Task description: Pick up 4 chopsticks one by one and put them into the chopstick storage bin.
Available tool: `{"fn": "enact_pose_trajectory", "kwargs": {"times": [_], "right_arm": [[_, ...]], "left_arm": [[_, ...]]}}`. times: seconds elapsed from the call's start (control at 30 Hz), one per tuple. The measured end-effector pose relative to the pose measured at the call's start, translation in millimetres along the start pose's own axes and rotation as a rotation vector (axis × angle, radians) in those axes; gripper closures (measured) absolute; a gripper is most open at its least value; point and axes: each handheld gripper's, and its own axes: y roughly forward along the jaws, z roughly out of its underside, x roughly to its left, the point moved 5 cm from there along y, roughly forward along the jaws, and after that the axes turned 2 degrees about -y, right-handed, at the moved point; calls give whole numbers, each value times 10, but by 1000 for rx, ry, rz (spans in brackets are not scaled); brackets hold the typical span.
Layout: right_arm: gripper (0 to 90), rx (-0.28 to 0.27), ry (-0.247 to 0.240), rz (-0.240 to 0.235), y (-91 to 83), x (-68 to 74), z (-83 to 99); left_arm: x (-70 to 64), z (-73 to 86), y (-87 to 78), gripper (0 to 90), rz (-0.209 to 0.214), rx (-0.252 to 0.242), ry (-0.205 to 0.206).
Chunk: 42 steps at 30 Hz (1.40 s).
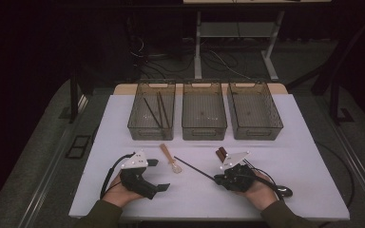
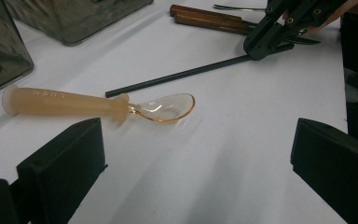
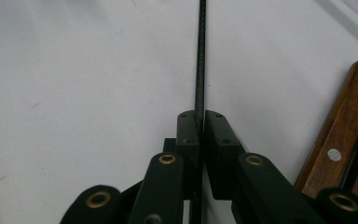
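Observation:
A thin black chopstick (image 1: pixel 194 168) lies on the white table (image 1: pixel 294 156), and my right gripper (image 1: pixel 217 179) is shut on its near end. In the right gripper view the jaws (image 3: pixel 201 116) pinch the chopstick (image 3: pixel 200 56), which runs straight away from them. My left gripper (image 1: pixel 158 175) rests at the front left, open and holding nothing. In the left gripper view a translucent spoon (image 2: pixel 65 102) with a thick peach handle lies just beyond the open gripper (image 2: pixel 198 140). Behind it are the chopstick (image 2: pixel 182 74) and the right gripper (image 2: pixel 265 44).
Three smoky plastic bins stand in a row at the back: left (image 1: pixel 150 132), middle (image 1: pixel 204 133), right (image 1: pixel 256 133). The left one holds dark chopsticks (image 1: pixel 159 111). Brown wooden-handled cutlery (image 1: pixel 221 153) lies beside the right gripper, its handle (image 3: pixel 345 135) close to the jaws.

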Motion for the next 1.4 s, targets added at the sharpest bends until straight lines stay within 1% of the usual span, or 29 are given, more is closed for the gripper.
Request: {"fn": "enact_pose_trajectory", "kwargs": {"times": [0.1, 0.17, 0.33, 0.5, 0.57, 0.67, 0.9, 1.07, 1.23, 1.4], "right_arm": [[847, -1, 1, 1, 0, 0, 0], [849, 2, 6, 5, -1, 1, -1], [851, 0, 22, -8, 1, -13, -5], [851, 5, 24, -19, -6, -25, -9], [851, 0, 31, -27, -15, -21, -14], [851, -8, 32, -26, -39, -24, -27], [851, -44, 45, -24, -146, -71, -59], [851, -62, 57, -34, -225, -113, -66], [851, -98, 68, -35, -334, -147, -93], [851, -137, 70, -35, -433, -177, -121]], "left_arm": [[-4, 0, 4, 20, 1, -1, -6], [-3, 1, 3, 20, 2, 1, -2], [-4, 1, 0, 20, 2, 0, -3], [-4, 0, -1, 20, 2, -1, -4], [-2, 0, 0, 20, 2, -1, -4], [-4, 0, 0, 20, 2, -1, -4], [-5, 1, -3, 22, 5, 0, -4], [2, 0, -10, 24, 4, -1, -3], [-5, 1, -4, 24, 7, -2, -8], [-1, -2, -6, 24, 5, -6, -8]]}}
